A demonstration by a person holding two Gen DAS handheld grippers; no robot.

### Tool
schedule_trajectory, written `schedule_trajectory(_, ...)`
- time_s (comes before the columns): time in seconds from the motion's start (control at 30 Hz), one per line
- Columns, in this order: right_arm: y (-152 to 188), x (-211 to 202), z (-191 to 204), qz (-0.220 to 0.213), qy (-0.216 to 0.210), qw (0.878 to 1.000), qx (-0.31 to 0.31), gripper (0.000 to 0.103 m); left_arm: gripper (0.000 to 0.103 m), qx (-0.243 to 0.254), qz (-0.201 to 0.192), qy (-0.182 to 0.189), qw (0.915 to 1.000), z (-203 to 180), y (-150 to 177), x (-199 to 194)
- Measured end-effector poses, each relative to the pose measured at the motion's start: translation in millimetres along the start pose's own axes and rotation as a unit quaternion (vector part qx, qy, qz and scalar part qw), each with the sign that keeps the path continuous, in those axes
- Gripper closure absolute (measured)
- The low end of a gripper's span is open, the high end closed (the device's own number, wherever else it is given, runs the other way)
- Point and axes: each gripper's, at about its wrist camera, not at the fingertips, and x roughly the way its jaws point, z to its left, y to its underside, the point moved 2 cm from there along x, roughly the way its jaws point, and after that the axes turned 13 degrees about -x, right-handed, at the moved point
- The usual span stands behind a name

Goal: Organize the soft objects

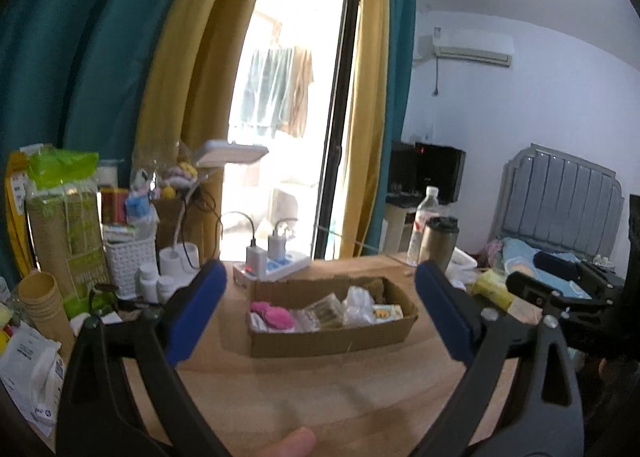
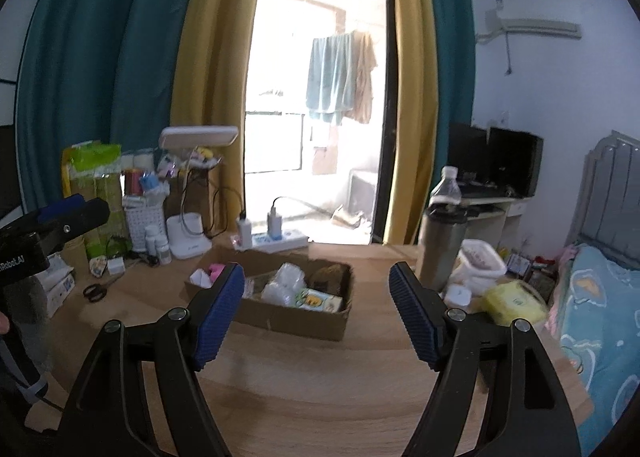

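A shallow cardboard box (image 1: 332, 341) sits on the wooden table and holds soft things: a pink fluffy item (image 1: 274, 315), clear plastic packets (image 1: 320, 313), a white bag (image 1: 358, 301) and a small printed pack (image 1: 387, 312). The box also shows in the right wrist view (image 2: 296, 321). My left gripper (image 1: 320, 321) is open and empty, held above the table in front of the box. My right gripper (image 2: 316, 313) is open and empty, also short of the box. A yellow soft pack (image 2: 514, 303) lies at the right of the table.
Left side of the table is crowded: paper cups (image 1: 40, 301), a white basket (image 1: 128, 261), small bottles (image 1: 154, 285), a desk lamp (image 1: 230, 153), scissors (image 2: 96, 291). A power strip (image 1: 276, 269) lies behind the box. A steel tumbler (image 2: 440, 245), water bottle (image 2: 446, 185) and white tub (image 2: 478, 261) stand right. A bed (image 2: 600, 297) is beyond.
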Motion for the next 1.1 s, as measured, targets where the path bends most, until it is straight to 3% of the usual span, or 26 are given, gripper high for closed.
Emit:
schedule_trajectory(0.23, -7.2, -20.1, -6.9, -0.020, 0.032, 0.999, -0.002, 0.024, 0.006, 0.020, -0.036, 0.001, 0.9992, -14.7, -7.3, -16.7)
schedule_trajectory(1.1, -2.3, -24.8, -16.0, -0.029, 0.047, 0.998, 0.013, 0.024, 0.006, 0.028, -0.028, 0.013, 0.9992, -24.2, -5.5, -17.7)
